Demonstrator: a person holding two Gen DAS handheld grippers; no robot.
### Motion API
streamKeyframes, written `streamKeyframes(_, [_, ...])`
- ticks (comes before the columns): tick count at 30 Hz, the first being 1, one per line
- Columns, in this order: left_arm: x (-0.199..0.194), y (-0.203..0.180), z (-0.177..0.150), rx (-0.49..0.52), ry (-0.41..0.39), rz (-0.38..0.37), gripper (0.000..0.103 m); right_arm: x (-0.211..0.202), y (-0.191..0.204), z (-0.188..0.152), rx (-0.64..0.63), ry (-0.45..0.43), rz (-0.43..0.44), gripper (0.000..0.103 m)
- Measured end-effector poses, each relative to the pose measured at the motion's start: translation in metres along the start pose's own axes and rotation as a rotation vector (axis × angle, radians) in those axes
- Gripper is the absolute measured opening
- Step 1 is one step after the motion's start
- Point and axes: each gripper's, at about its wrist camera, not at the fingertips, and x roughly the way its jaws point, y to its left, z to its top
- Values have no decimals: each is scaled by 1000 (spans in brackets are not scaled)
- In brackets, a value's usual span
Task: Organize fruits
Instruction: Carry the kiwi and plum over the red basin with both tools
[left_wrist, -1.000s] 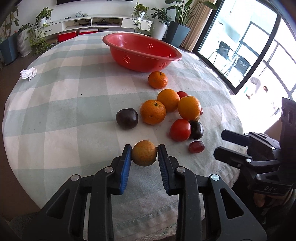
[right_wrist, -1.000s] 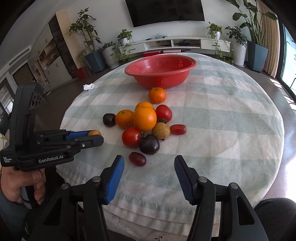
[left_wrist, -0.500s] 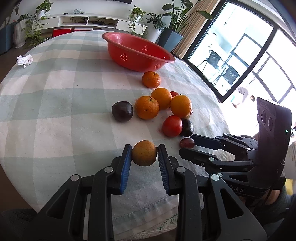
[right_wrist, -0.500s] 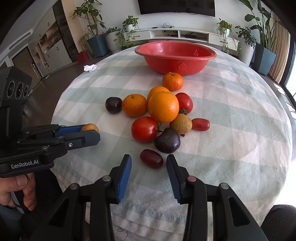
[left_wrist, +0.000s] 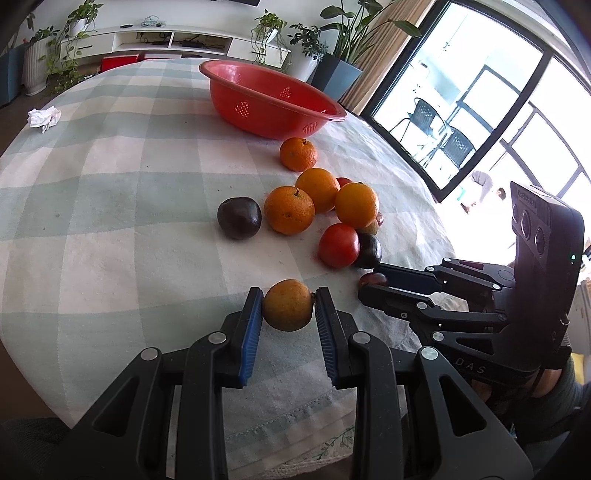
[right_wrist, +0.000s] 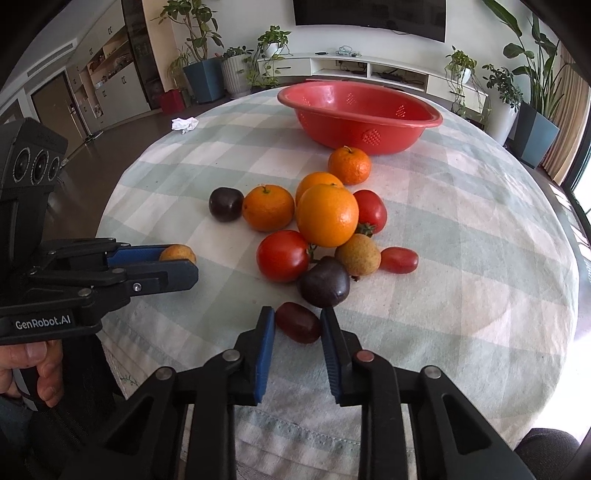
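My left gripper is shut on a small yellow-orange fruit just above the cloth at the near edge; it also shows in the right wrist view. My right gripper has its jaws closed in around a dark red grape tomato, touching or nearly touching it. A pile of oranges, tomatoes and dark plums lies mid-table. A red colander bowl stands at the far side, with nothing visible inside.
The round table has a green-checked cloth. A lone dark plum lies left of the pile. A crumpled white tissue lies at the far left edge. Potted plants and a TV shelf stand beyond.
My right gripper moved forward to the dark red grape tomato and its jaws narrowed around it. My left gripper kept hold of the yellow-orange fruit and turned slightly right.
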Motion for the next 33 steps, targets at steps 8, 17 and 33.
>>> streamKeyframes(8, [1,1,1,-3,-3,0,27,-10,5,-1,-3,-13,34,27])
streamKeyframes(17, [-10,2,18,-3,-32,-22,27,-41,-12,17,55,-91,120,27])
streamKeyframes(33, [19,-2,225,209,-62,134,27,-20,-116,181,112,-203,121,27])
